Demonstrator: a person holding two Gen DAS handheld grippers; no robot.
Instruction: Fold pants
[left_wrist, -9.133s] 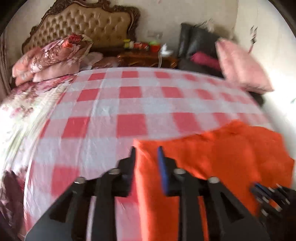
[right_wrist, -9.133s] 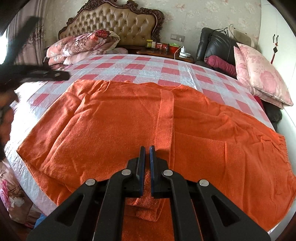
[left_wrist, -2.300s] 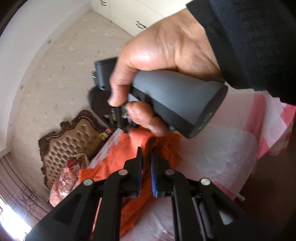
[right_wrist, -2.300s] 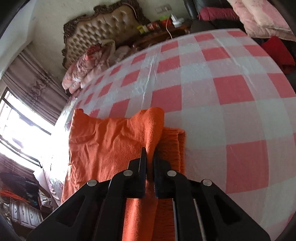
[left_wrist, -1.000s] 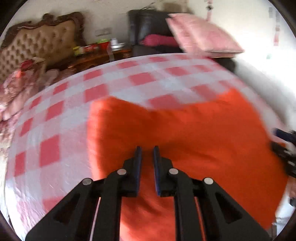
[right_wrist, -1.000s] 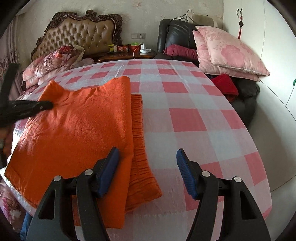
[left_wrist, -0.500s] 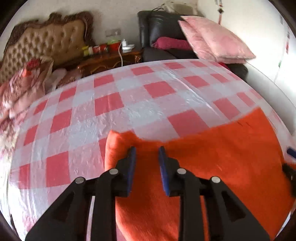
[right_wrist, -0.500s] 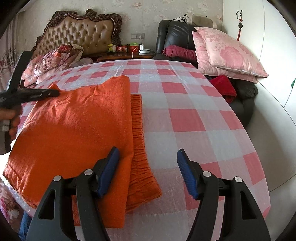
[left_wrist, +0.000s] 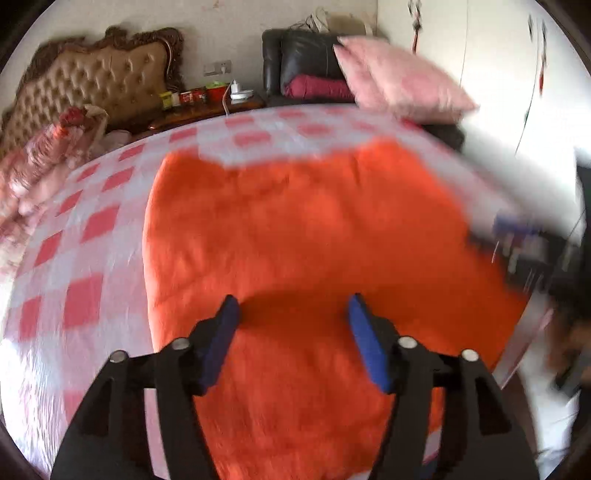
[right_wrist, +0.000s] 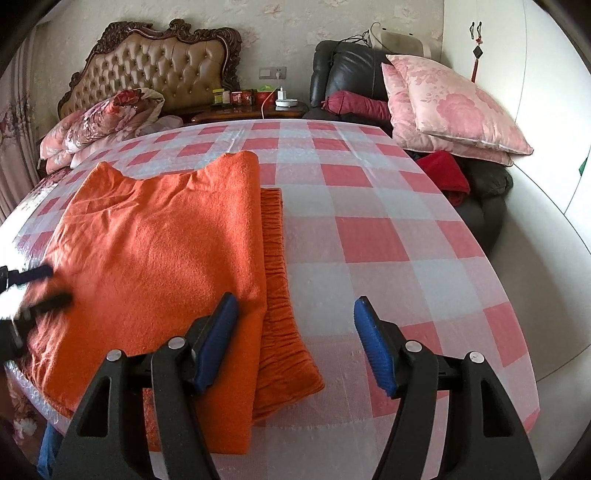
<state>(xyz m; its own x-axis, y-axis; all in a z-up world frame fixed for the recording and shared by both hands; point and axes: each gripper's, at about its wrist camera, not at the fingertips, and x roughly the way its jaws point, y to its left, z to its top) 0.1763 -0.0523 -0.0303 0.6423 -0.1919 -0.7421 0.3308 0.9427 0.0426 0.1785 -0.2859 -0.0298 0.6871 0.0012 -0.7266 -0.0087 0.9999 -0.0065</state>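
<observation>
Pants: the orange fleece pants lie folded flat on the red-and-white checked bedspread, near its front edge and far from the tufted tan headboard; the gathered waistband peeks out along the fold's right side, the side away from the headboard's pillows.
Why so: the top layer covers nearly all of the one beneath, edges roughly matched, which reads as a fold just laid down and let go.
Left gripper: the left gripper hangs over the orange cloth, angled down; its blue-padded jaws have just been opening and now stand wide, nothing between the pads but the fabric lying below. The view is blurred.
Right gripper: the right gripper is poised over the waistband edge, tilted down toward the bedspread, jaws spread wide and empty.
Judgement: another fold looks possible.
</observation>
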